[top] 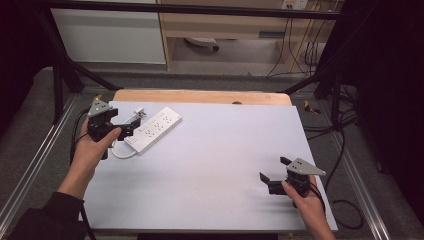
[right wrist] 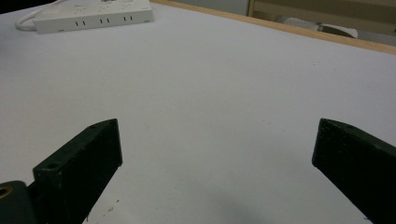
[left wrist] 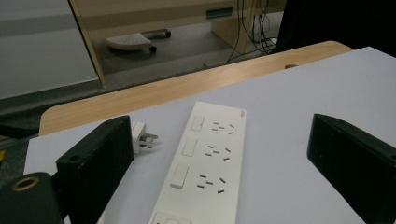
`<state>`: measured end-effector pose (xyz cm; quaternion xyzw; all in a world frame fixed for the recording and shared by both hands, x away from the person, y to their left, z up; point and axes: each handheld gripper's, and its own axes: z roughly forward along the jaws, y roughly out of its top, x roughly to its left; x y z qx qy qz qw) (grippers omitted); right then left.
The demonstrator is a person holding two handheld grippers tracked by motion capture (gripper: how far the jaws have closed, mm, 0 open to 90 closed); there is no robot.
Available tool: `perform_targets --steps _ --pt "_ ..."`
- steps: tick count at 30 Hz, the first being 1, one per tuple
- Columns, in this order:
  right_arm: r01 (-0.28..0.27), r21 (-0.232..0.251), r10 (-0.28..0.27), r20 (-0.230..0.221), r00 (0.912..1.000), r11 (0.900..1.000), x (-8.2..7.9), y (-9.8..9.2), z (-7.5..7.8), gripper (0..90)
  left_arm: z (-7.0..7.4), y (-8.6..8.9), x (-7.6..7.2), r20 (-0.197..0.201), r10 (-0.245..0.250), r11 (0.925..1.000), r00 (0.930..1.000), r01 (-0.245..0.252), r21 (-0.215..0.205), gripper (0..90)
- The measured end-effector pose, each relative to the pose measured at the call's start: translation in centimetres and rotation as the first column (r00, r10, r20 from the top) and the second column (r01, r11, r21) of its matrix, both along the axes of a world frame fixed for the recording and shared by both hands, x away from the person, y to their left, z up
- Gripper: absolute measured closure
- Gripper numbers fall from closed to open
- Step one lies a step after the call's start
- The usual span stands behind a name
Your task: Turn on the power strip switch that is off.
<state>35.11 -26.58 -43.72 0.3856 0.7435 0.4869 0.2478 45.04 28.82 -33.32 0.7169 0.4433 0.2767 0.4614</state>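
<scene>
A white power strip (top: 155,129) lies at the far left of the white table top (top: 220,160). Its white plug (top: 139,113) rests beside it, and its cable (top: 122,152) loops toward the near side. My left gripper (top: 128,128) hovers at the strip's near-left end, open. In the left gripper view the strip (left wrist: 205,168) with its switches and sockets runs between the spread jaws of that gripper (left wrist: 219,140), with the plug (left wrist: 142,139) by the left jaw. My right gripper (top: 274,169) is open at the near right over bare table. In the right gripper view the strip (right wrist: 93,16) is far beyond the gripper (right wrist: 217,135).
A strip of bare wood (top: 200,96) shows along the table's far edge. Black frame bars (top: 65,65) stand at both far corners. Beyond are a wooden cabinet (top: 225,25), a wheeled base (top: 202,42) and floor cables (top: 345,150) at the right.
</scene>
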Motion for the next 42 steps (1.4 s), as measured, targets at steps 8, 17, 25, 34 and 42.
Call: perform_targets --steps 8,17,25,34,42 --pt "0.001 0.002 -0.001 -0.002 1.0000 1.000 0.0 0.0 0.0 2.2 -0.2 0.0 0.2 -0.004 0.008 1.0000 1.0000 -0.008 0.004 7.7" --pt "-0.001 0.021 0.001 -0.003 1.0000 1.000 0.0 -0.1 0.0 2.5 -1.0 -0.1 1.3 -0.023 0.027 0.9996 0.9994 -0.027 0.011 8.0" --pt "0.001 0.010 -0.001 -0.005 1.0000 1.000 0.0 0.2 0.1 2.7 -1.4 0.3 2.4 -0.030 0.064 0.9978 0.9975 -0.064 0.016 8.5" --pt "-0.012 0.000 0.012 -0.015 0.9998 1.000 0.1 0.6 -0.2 2.9 -1.6 2.3 3.3 -0.039 0.123 0.9922 0.9917 -0.122 0.023 12.3" --pt "0.009 0.016 -0.009 -0.022 0.9997 1.000 0.2 0.4 -0.2 3.1 -2.2 3.0 4.6 -0.051 0.151 0.9877 0.9873 -0.148 0.050 27.2"
